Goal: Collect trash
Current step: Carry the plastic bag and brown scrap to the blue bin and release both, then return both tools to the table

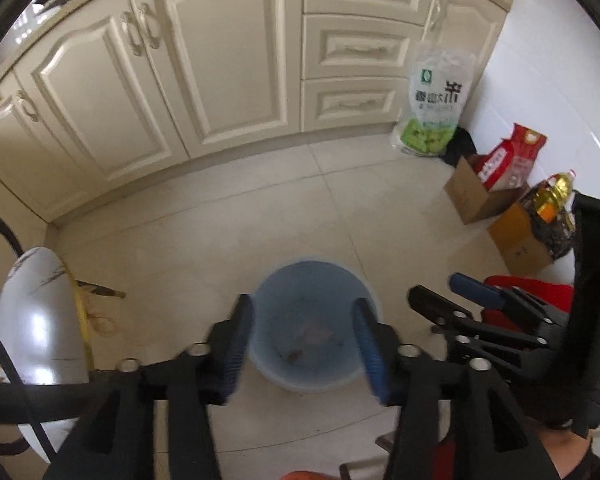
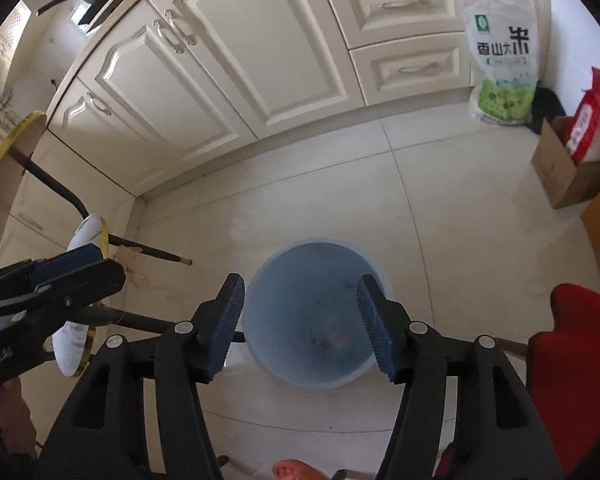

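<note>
Both the left tongs (image 1: 304, 344) and right tongs (image 2: 302, 326) are hanging wide and empty over the blue bin (image 1: 314, 320) on the floor, where scraps are lying, so crowding risks them knocking together.

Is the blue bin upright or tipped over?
Upright. The bin stands on the floor, mouth facing up, with a few scraps visible at its bottom.
</note>
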Tool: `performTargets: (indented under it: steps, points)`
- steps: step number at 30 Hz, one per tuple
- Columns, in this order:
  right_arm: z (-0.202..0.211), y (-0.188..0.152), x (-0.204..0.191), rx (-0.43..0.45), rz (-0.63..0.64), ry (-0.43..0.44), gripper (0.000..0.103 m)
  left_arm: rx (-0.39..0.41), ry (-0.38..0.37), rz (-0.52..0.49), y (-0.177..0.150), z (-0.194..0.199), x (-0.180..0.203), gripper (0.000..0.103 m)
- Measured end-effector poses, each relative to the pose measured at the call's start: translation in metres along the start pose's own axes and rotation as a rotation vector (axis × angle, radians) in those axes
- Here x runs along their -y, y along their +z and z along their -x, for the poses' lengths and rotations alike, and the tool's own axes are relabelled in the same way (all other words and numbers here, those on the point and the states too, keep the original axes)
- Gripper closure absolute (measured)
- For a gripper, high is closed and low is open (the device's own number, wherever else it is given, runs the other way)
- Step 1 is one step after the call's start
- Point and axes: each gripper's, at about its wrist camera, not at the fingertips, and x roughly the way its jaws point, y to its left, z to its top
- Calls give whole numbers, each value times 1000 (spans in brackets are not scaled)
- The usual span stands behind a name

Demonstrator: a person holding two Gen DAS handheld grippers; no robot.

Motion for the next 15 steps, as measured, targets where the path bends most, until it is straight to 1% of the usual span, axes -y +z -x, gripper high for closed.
performTargets:
  steps: [1,3,4,7,8,10,12,13,14,15]
  points:
    - [5,-1,-3,9,1,4,46,16,6,3,-2,9,0,48]
    - [19,-2,-16,31,12,26,45,47,25,3,-10,34,3,42]
    - [29,-1,-24,49,23,33,45,68,39,2,-12,45,3,41]
    - [61,-2,-53,101,72,44,43,155,99,7,-20,88,3,38]
    - [74,-2,-64,124,90,53,40,189,115,14,-25,106,2,37]
    - [103,-4,-89,174,128,74,39,258,140,35,-37,143,-3,34]
    - [138,-7,-119,235,171,93,35,342,182,46,-54,187,-7,24]
    - [151,-9,-132,256,190,103,33,385,198,50,-63,208,-9,23]
    - [168,-12,-149,287,217,116,28,427,212,54,-72,229,-10,19]
    - [180,-15,-165,307,241,125,25,454,223,61,-80,245,-13,11]
